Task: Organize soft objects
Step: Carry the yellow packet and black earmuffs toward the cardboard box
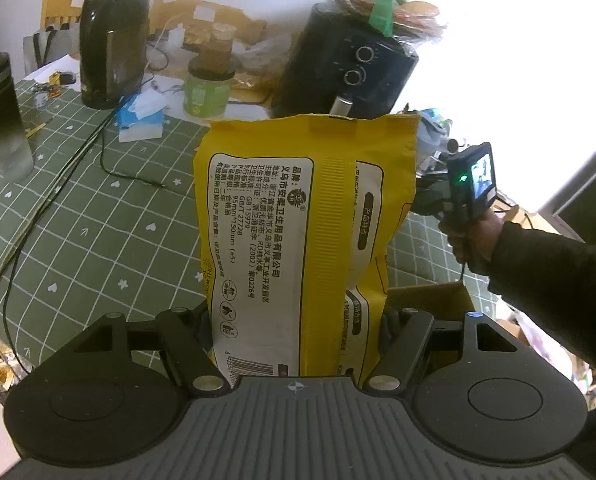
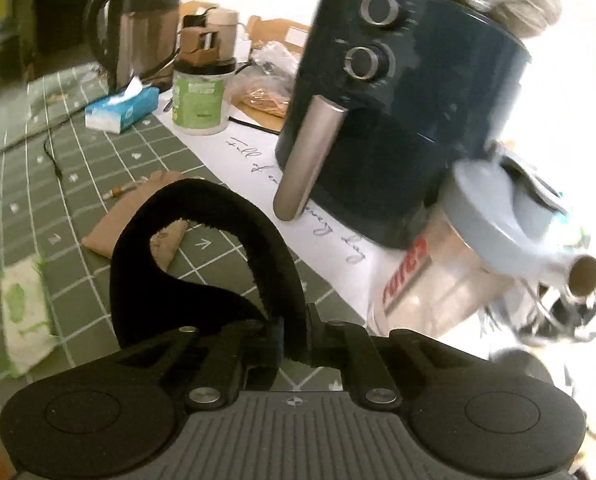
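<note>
A tall yellow soft pack point(image 1: 298, 208) with printed text stands upright between the fingers of my left gripper point(image 1: 298, 316), which is shut on its lower part. Behind its lower right corner shows the edge of a cardboard box point(image 1: 430, 300). My right gripper point(image 2: 293, 340) is shut on a black fuzzy looped band point(image 2: 201, 248), held up above the green checked tablecloth point(image 2: 77, 168). On the cloth below lie a tan fabric pouch point(image 2: 137, 212) and a white and green soft piece point(image 2: 21, 312). In the left wrist view a sleeved hand point(image 1: 474, 236) holds the right gripper's body to the right of the yellow pack.
A dark blue air fryer point(image 2: 398, 120) stands close ahead on the right, with a clear jug with a blue lid point(image 2: 478, 240) beside it. A kettle point(image 2: 145, 28), a green-labelled tub point(image 2: 199, 100), a blue tissue pack point(image 2: 121, 110) and loose cables point(image 1: 77, 168) are further back.
</note>
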A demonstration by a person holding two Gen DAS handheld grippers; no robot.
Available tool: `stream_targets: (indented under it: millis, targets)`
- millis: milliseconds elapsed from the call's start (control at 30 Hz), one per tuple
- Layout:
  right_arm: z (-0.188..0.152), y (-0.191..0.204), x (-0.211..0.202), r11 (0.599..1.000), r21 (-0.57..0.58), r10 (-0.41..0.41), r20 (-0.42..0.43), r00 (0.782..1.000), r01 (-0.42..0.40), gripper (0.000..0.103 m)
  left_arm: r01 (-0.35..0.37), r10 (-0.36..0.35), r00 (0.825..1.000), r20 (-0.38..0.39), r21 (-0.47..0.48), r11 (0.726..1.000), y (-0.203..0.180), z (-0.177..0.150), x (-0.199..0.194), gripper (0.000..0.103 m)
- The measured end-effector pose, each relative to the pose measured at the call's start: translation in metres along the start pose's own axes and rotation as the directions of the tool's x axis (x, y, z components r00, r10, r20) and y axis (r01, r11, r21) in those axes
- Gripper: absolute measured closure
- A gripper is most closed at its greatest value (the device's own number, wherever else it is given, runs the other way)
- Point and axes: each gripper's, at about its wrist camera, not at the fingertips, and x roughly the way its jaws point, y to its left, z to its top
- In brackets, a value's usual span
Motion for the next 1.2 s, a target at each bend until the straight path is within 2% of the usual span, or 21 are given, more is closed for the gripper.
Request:
stream_targets:
  millis: [300,567,800,1000,1200]
  targets:
    - [-0.003,-0.022,-0.059,0.991,0.123,0.043,0.019,0.999,-0.045,0.092,0.015,-0.014,1.000,-0.018,0.054,0.998,-0.007,0.001,0.002,0.034]
    - [-0.008,-0.020,-0.115,0.984,0.171,0.040,0.051,0.998,-0.049,0.092,0.033,-0.029,0.998,-0.057,0.080,0.996,-0.008,0.005,0.005,0.034]
    - [-0.017,-0.019,-0.164,0.962,0.267,0.026,0.088,0.996,-0.049,0.091,0.089,-0.083,0.991,-0.107,0.047,0.995,-0.003,0.010,0.006,0.034]
    - [-0.029,-0.012,-0.206,0.943,0.332,-0.009,0.116,0.993,-0.030,0.091,0.134,-0.134,0.974,-0.185,-0.011,0.991,0.005,0.005,0.014,0.034]
    - [-0.045,0.003,-0.239,0.913,0.406,-0.024,0.135,0.991,-0.033,0.091,0.169,-0.176,0.941,-0.288,-0.050,0.984,0.005,-0.007,0.032,0.034]
